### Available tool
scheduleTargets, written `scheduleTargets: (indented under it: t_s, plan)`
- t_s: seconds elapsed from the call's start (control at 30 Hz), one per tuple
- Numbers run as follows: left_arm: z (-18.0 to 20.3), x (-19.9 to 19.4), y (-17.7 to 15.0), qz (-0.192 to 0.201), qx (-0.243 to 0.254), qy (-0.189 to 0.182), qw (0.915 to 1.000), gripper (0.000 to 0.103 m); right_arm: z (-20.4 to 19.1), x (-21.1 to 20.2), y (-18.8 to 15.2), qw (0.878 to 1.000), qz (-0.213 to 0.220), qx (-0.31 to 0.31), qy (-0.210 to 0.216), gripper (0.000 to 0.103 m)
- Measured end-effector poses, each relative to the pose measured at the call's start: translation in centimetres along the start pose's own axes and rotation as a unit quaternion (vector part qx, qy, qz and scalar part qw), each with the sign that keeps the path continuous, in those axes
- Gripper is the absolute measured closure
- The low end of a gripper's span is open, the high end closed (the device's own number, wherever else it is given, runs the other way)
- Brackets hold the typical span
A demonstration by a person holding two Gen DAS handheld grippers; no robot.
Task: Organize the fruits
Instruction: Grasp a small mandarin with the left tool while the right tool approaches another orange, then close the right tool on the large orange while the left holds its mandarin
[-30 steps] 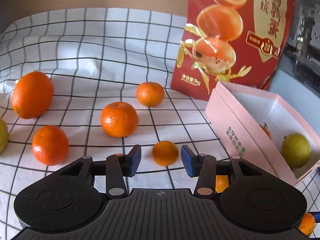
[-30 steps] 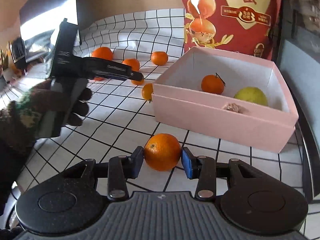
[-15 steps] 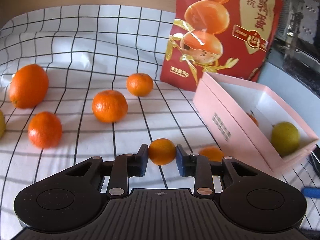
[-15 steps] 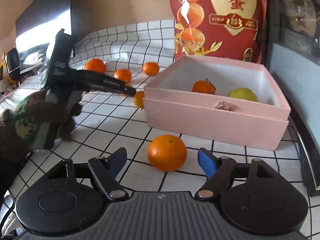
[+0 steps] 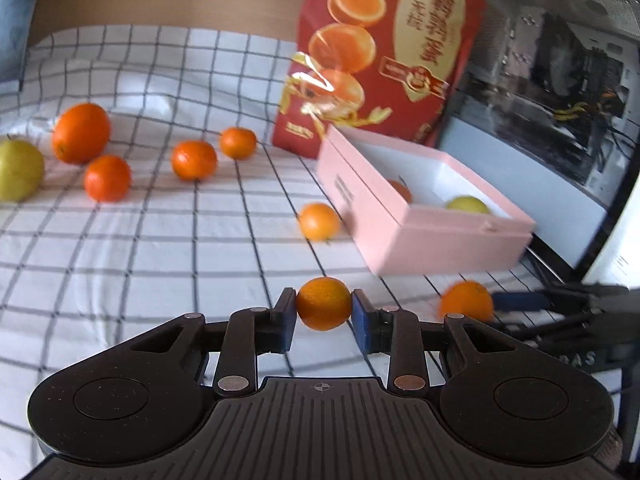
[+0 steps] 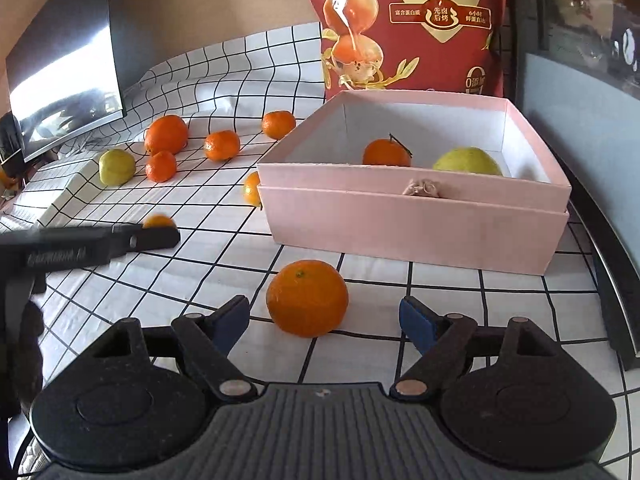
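Note:
My left gripper (image 5: 323, 316) is shut on a small tangerine (image 5: 324, 309) and holds it above the checked cloth. It also shows in the right wrist view (image 6: 158, 221). My right gripper (image 6: 324, 318) is open, its jaws either side of a larger orange (image 6: 307, 298) that lies on the cloth in front of the pink box (image 6: 416, 220). The box holds a tangerine (image 6: 386, 153) and a yellow-green pear (image 6: 467, 162). That orange also shows in the left wrist view (image 5: 466, 306).
Several oranges (image 5: 81, 133) and a pear (image 5: 18, 176) lie at the far left of the cloth. One tangerine (image 5: 319, 222) lies against the box's left wall. A red snack bag (image 5: 380, 60) stands behind the box. A dark case (image 5: 552, 92) stands at the right.
My left gripper closed on the small tangerine and lifted it back and up. My right gripper opened and let the larger orange rest on the cloth.

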State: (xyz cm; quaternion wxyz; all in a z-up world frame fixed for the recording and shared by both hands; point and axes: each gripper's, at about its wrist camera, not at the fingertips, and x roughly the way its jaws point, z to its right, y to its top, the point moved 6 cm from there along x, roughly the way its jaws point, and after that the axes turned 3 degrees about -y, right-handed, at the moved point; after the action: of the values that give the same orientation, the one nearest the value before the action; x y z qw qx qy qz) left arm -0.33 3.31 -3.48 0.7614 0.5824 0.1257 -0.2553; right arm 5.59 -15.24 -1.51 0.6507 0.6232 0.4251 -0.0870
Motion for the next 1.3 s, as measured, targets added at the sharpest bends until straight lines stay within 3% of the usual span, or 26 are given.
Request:
scheduleTargets:
  t_s: [0.33,0.57,1.17,1.3]
  plan:
    - [0.0,0.6,-0.6,-0.006,-0.012,0.006,0.9999,0.069,-2.3,0.7,-0.4,0.996,-0.017,-0.079,-0.037,0.014]
    - [0.2,0.6,-0.7,-0.004,-0.002,0.017,0.9998,0.069,-1.5,1.5,0.1,0.998,-0.021,-0.039,-0.042,0.013]
    - [0.5,0.7,-0.7,-0.007,0.015,0.025,0.9995,0.069,1.6,-1.9,-2.0,0.992,-0.011,-0.065,-0.110,0.012]
    - [0.5,0.7,-0.7,-0.007,0.017,0.025,0.9995,0.069,3.3,-2.3,-2.5,0.997,-0.022,-0.016,-0.079,0.007]
